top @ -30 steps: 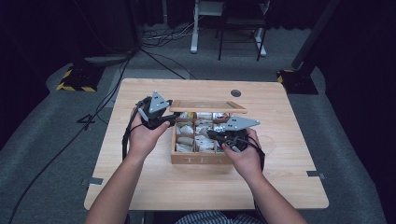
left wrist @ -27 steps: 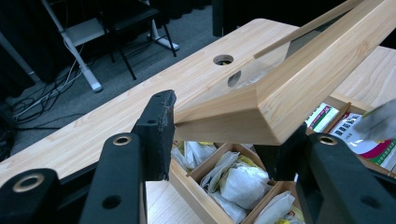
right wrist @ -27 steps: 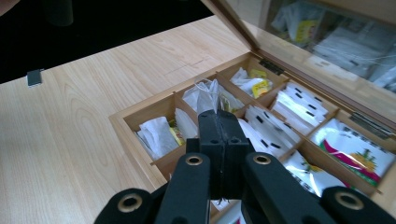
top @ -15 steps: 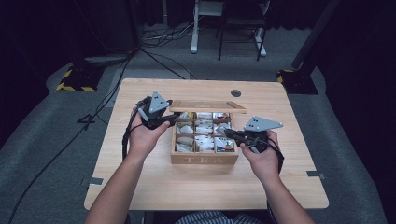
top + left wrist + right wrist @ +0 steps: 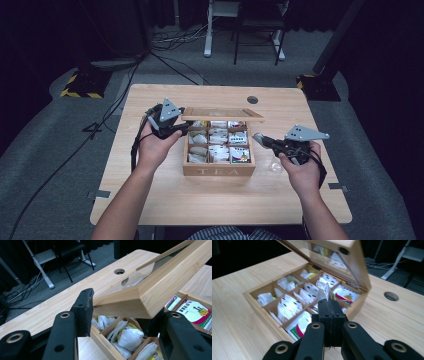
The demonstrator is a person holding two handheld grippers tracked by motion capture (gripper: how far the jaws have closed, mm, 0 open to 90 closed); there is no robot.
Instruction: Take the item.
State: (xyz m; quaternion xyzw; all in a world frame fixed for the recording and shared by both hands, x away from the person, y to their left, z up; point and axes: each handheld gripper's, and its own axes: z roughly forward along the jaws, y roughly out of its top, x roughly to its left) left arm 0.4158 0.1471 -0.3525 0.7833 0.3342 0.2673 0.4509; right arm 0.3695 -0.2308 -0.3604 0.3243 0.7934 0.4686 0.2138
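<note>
Since a second ago the right gripper [image 5: 261,138], jaws closed on a tea sachet [image 5: 323,293], has drawn to 3 o'clock of the tea box [image 5: 219,170], so the left gripper [image 5: 117,312], jaws clamped on the lid [image 5: 222,115], should hold it steady.

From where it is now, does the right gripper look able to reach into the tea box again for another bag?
Probably not yet. The left gripper props the lid up, so the tea box stays open, but the right gripper is already shut on a tea bag, so it would need to release that first.
</note>
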